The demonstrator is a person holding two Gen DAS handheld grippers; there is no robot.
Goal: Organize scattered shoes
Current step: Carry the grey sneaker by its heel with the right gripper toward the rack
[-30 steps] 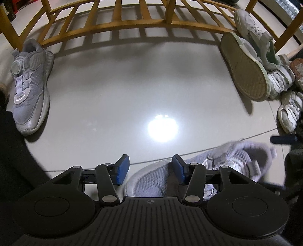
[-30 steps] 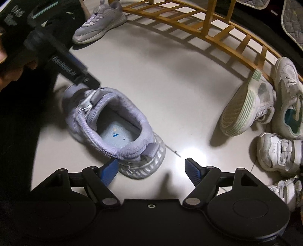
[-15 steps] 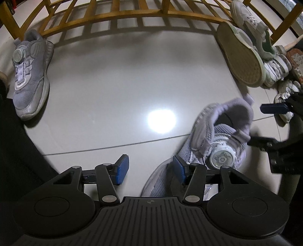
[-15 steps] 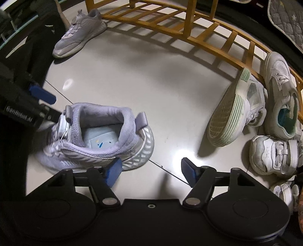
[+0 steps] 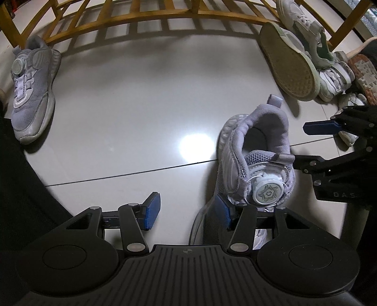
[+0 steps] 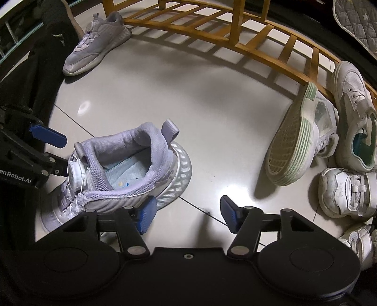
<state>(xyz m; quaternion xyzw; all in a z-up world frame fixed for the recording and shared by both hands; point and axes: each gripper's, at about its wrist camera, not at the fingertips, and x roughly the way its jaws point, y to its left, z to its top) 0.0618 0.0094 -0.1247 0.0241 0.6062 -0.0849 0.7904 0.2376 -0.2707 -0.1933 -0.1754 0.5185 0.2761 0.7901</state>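
Tiled floor [image 5: 132,113]: glossy pale tile with a lamp glare; everything stands on it.
Wooden rack [image 5: 150,16]: slatted orange-brown frame along the far edge, its lowest rail close to the floor.
Shoe pile [image 6: 329,146]: a mint-trimmed white sneaker tipped on its side with the sole showing, its mate upright by the rack, small white strap shoes nearer the camera, all bunched at the right.
Far lilac sneaker [image 5: 30,89]: upright by the rack's left end, well apart from its mate.
Near lilac sneaker [image 5: 256,164]: dial-laced, on the open floor between the two grippers; in the left wrist view its long axis runs away from the camera, heel and pull tab toward the rack, toe tucked under the right finger.
Left gripper [image 5: 187,211]: spread wide, holding nothing; the sneaker lies just right of its gap.
Right gripper [image 6: 187,211]: also spread and empty; its left finger sits against the sneaker's side near the heel, so the shoe lies left of its gap.
Deciding relation: both are close; whichever takes the shoe must shift sideways to bring the collar or heel wall between its fingers.
Stage: lilac pair lies split, so sorting looks unfinished.
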